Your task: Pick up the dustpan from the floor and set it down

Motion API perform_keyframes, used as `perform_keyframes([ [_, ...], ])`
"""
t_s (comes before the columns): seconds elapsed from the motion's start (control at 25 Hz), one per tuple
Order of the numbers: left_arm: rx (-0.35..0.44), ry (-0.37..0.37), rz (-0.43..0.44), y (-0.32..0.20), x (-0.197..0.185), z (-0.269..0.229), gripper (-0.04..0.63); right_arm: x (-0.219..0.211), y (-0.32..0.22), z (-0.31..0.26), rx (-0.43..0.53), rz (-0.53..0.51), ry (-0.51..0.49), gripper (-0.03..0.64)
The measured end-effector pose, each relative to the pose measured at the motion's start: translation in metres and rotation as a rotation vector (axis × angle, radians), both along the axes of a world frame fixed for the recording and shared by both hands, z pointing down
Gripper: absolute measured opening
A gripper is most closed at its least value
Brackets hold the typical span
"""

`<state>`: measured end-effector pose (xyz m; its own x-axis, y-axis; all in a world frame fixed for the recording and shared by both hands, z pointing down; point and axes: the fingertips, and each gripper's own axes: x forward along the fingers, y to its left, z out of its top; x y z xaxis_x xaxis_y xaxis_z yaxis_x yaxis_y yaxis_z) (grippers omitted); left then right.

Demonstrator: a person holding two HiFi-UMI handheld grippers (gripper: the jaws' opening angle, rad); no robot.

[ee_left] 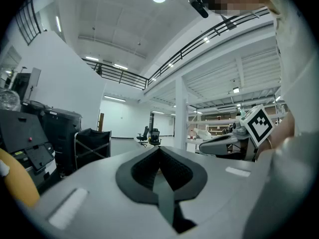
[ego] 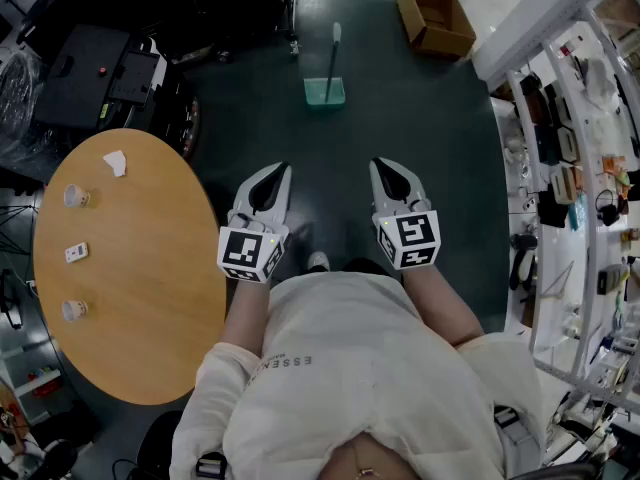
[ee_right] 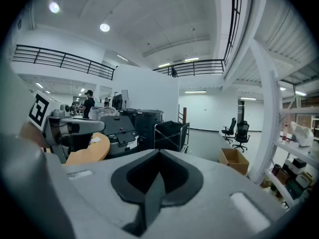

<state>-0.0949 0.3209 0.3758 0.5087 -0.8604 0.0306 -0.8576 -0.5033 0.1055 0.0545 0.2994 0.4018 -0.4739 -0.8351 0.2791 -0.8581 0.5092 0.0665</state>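
Observation:
A green dustpan with a long pale upright handle stands on the dark floor ahead of me, well beyond both grippers. My left gripper and right gripper are held side by side in front of my chest, both shut with nothing between the jaws. The left gripper points level across the hall, and the dustpan does not show in its view. The right gripper tilts slightly down, and its view misses the dustpan too.
A round wooden table with small items stands at my left. Black equipment cases and a black folding cart stand beyond it. An open cardboard box lies on the floor at far right. White shelving lines the right side.

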Motion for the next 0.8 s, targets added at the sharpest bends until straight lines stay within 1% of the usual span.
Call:
perform_keyframes([
  [0.32, -0.005, -0.004, -0.006, -0.008, -0.009, -0.001, 0.017, -0.006, -0.006, -0.001, 0.008, 0.002, 0.002, -0.009],
  [0.48, -0.003, 0.000, -0.008, -0.013, -0.011, -0.002, 0.017, -0.003, -0.012, -0.004, 0.008, 0.029, -0.026, -0.009],
  [0.6, -0.020, 0.007, -0.003, -0.016, -0.010, 0.003, 0.017, 0.005, -0.017, -0.002, -0.002, 0.062, -0.030, -0.009],
  [0.8, -0.063, 0.006, -0.003, -0.028, -0.008, 0.020, 0.017, 0.016, -0.031, 0.013, -0.040, 0.086, -0.024, -0.008],
])
